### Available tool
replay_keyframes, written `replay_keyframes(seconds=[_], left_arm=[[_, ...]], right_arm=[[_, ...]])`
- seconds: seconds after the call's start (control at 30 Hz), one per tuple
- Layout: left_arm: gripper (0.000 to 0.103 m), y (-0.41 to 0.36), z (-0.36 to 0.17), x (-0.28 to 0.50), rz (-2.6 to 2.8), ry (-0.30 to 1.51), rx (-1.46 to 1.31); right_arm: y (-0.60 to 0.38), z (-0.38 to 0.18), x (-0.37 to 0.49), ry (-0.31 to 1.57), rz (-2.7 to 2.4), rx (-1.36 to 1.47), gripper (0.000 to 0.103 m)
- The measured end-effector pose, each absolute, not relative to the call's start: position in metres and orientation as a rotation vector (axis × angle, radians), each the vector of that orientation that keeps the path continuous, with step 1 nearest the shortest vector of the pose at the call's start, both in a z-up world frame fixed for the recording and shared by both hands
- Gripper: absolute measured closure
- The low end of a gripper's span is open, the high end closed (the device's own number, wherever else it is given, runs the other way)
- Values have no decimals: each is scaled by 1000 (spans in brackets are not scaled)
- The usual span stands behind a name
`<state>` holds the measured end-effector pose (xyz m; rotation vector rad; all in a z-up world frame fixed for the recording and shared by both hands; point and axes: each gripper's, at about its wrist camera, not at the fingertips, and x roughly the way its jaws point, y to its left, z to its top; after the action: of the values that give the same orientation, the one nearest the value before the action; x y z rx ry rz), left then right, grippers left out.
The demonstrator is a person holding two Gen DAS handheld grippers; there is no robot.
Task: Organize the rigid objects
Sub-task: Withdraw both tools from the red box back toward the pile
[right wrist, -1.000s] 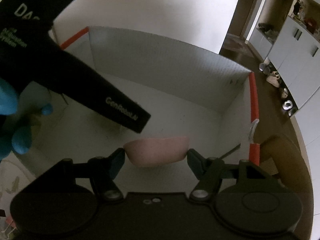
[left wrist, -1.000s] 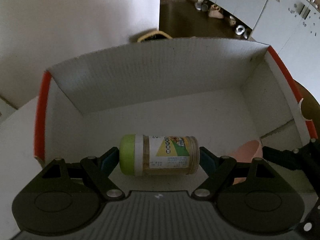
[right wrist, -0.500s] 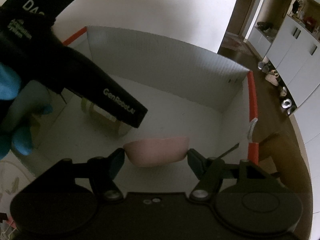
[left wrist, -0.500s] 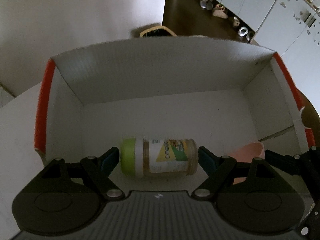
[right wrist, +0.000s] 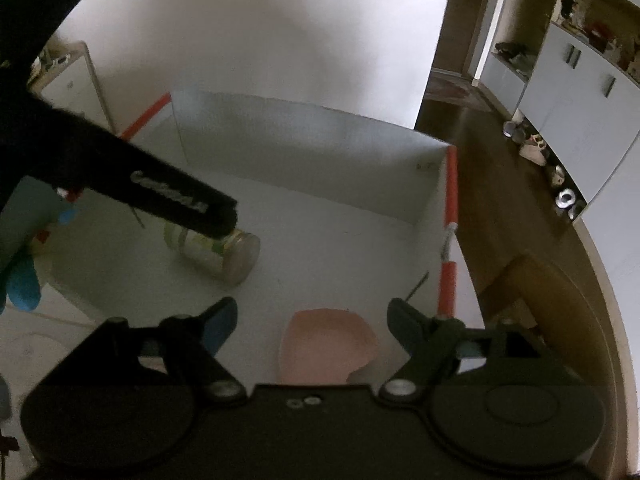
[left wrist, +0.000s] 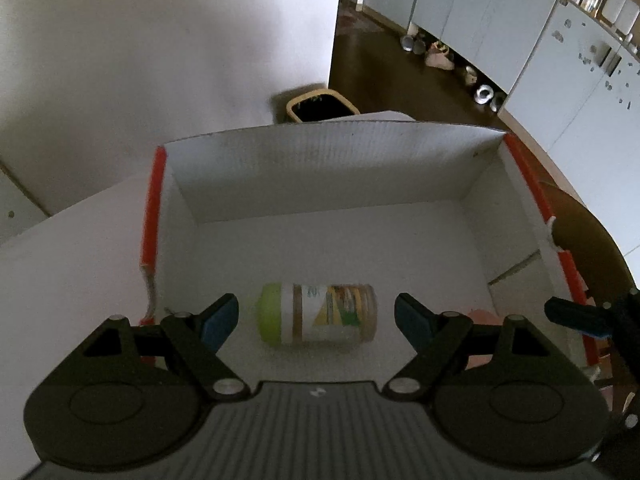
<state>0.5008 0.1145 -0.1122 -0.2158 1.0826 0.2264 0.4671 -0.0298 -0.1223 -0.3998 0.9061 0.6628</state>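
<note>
A jar with a green lid point(left wrist: 318, 314) lies on its side on the floor of a white cardboard box point(left wrist: 340, 168) with red-orange edges. My left gripper point(left wrist: 316, 318) is open above it, fingers apart from both ends. The jar also shows in the right wrist view point(right wrist: 218, 254), partly hidden by the left gripper's body. A pink bowl point(right wrist: 326, 346) sits on the box floor near the right wall. My right gripper point(right wrist: 312, 320) is open above the bowl, not touching it. A sliver of the bowl shows in the left wrist view point(left wrist: 482, 318).
The box stands on a white table point(left wrist: 68, 264) with a wooden rim point(right wrist: 560, 280). A dark bin point(left wrist: 322, 106) stands on the floor behind the box. White cabinets point(left wrist: 540, 40) line the far right. The right gripper's fingertip point(left wrist: 576, 316) enters the left wrist view.
Both grippers opened and rose back from the box. The jar was let go and now lies on the box floor. The pink bowl was let go and rests on the floor.
</note>
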Motion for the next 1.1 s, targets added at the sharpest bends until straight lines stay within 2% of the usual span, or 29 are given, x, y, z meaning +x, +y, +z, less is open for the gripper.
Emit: replay_keyframes(seconds=[0.27, 0.77, 1.1], left_arm=[[18, 105, -83, 467, 240, 1031, -211], [18, 65, -31, 380, 228, 894, -168], [18, 48, -19, 313, 215, 799, -209]], right_arm=[[-58, -94, 445, 876, 684, -345, 20], [-97, -43, 383, 758, 776, -305, 8], [-114, -27, 338, 706, 842, -242, 1]])
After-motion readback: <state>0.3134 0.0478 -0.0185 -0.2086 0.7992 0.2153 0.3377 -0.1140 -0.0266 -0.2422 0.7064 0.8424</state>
